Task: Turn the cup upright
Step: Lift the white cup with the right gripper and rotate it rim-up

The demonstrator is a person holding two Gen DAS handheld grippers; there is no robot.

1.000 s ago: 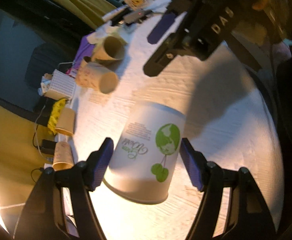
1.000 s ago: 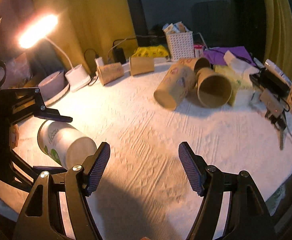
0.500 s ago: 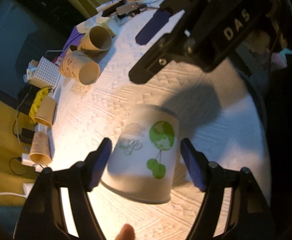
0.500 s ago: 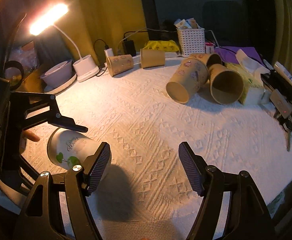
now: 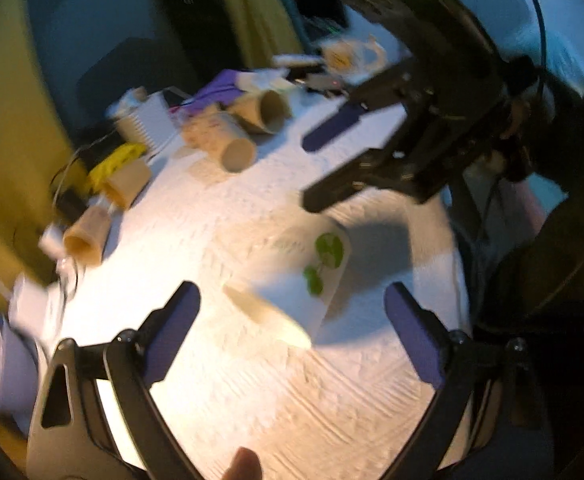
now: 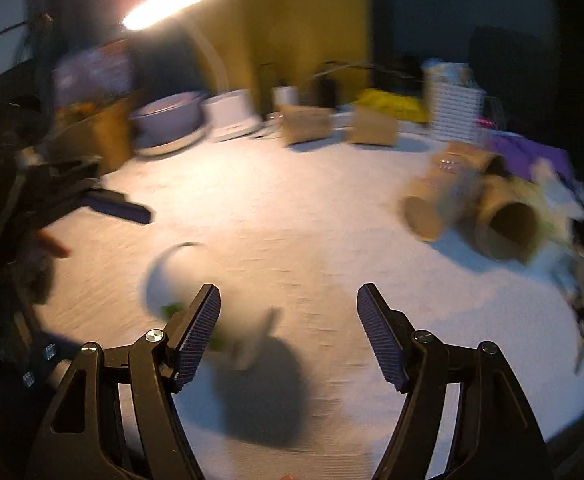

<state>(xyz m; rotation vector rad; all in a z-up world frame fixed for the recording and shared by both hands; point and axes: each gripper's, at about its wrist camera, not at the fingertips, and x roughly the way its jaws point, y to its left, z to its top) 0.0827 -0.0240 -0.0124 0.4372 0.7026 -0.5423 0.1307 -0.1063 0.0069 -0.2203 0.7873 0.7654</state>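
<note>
The white paper cup with a green print [image 5: 295, 276] lies tilted on the white textured cloth, its rim toward the left wrist camera, blurred. My left gripper [image 5: 292, 332] is open, its pads wide apart on either side and short of the cup, not touching it. In the right wrist view the cup [image 6: 208, 300] is a blur behind the left pad. My right gripper [image 6: 288, 332] is open and empty; it also shows in the left wrist view [image 5: 331, 168] above the cup.
Several brown paper cups lie on their sides at the far edge [image 6: 443, 200] [image 6: 307, 128]. A white basket [image 6: 455, 108], a lit desk lamp [image 6: 172, 0], a bowl [image 6: 168, 116], cables and a mug [image 5: 347, 54] crowd the back of the table [image 6: 331, 208].
The left gripper has let go of the cup and pulled back, its jaws opened wide. The cup has dropped onto the cloth. Both cameras have swung, blurring the views.
</note>
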